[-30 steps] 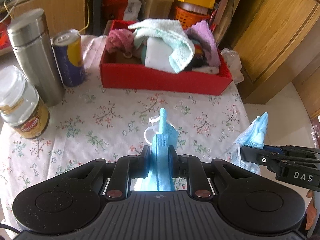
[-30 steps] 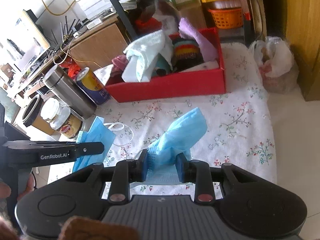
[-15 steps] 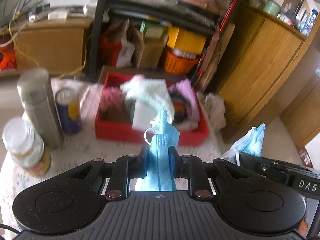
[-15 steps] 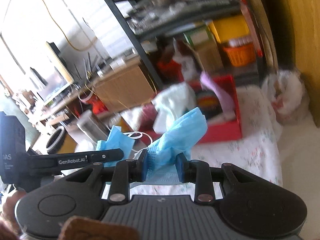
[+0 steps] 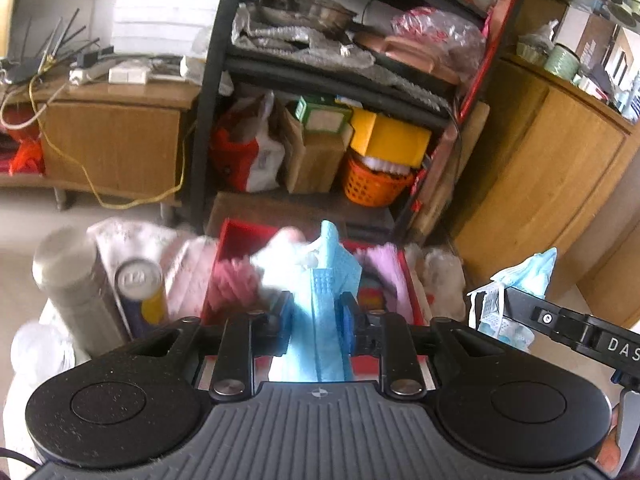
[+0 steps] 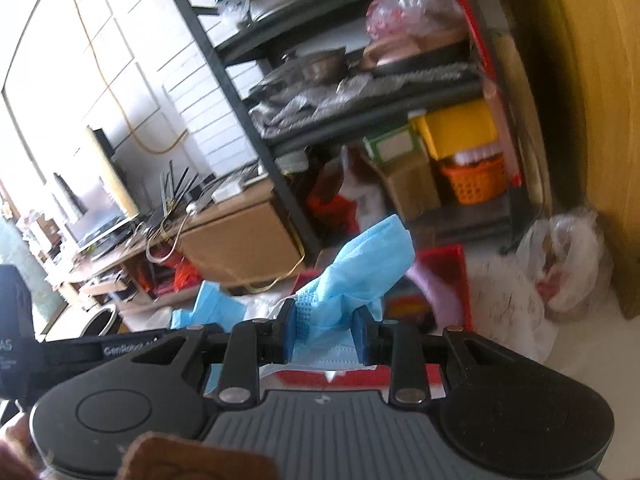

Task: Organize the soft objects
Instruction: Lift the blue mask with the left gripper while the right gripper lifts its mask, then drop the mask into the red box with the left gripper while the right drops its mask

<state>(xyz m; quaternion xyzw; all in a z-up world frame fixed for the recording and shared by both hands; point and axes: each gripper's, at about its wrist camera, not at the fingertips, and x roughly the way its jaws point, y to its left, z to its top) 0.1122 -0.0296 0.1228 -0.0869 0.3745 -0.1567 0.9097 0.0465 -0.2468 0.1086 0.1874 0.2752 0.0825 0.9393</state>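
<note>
The left gripper (image 5: 316, 320), jaws opening, has a blue mask (image 5: 320, 304) upright between them; the right gripper (image 6: 326, 332) is clamped on another mask (image 6: 360, 264). The blurred red box (image 5: 224, 248) is seemingly straight ahead, below, nearer the left.

In the left wrist view the red box (image 5: 224, 276) and the cloths (image 5: 276, 264) in it are smeared by blur at mid-frame, and the gripper body hides the box's near side. The flask (image 5: 76, 292) and can (image 5: 140, 292) at lower left are blurred too; the jar (image 5: 36, 352) beside them is a pale smudge. The mask (image 5: 324, 320) runs down out of sight behind the gripper body. In the right wrist view the bench (image 6: 508, 300) is a blur.
</note>
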